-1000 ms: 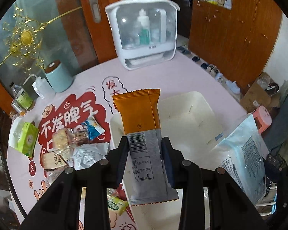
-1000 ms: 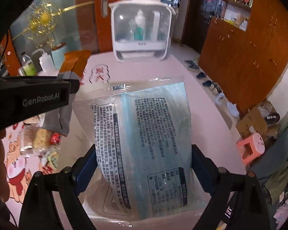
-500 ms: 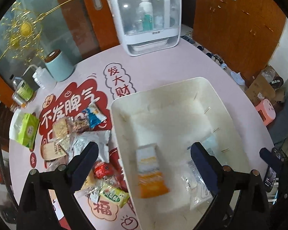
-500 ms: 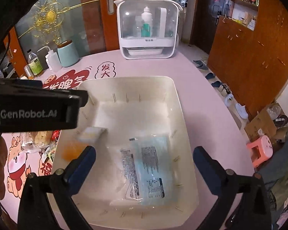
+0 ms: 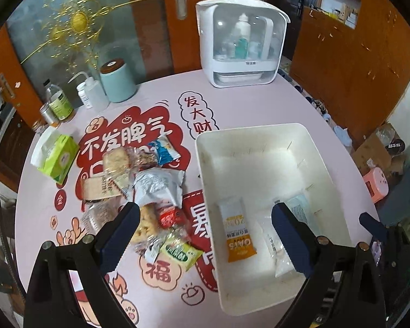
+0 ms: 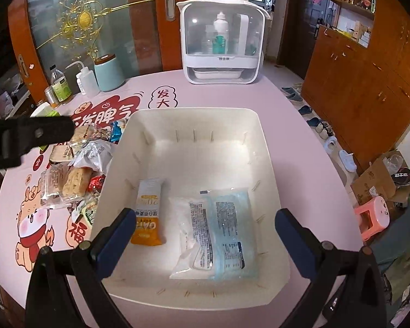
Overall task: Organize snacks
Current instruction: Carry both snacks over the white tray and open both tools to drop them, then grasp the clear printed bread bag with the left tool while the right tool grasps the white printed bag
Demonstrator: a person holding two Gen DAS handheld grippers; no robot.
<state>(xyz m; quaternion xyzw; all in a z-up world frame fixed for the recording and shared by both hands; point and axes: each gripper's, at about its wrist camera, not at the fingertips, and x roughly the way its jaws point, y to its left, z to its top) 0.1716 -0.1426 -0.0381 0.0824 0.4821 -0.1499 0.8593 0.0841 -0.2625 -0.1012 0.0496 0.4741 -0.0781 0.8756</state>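
Your left gripper [image 5: 205, 235] hangs wide open and empty over the table [image 5: 259, 104]. The white bin [image 5: 300, 134] sits toward the table's right edge, holding an orange bar [image 5: 237, 232] and a clear packet [image 5: 278, 246]. Loose snacks [image 5: 150, 191] lie left of the bin.

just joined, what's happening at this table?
A person with a tool in each hand is sorting snacks into a white bin. Both the left tool and the right tool have just opened and hold nothing. An orange bar and a blue packet lie in the bin. A pile of snacks waits on the table beside the bin.
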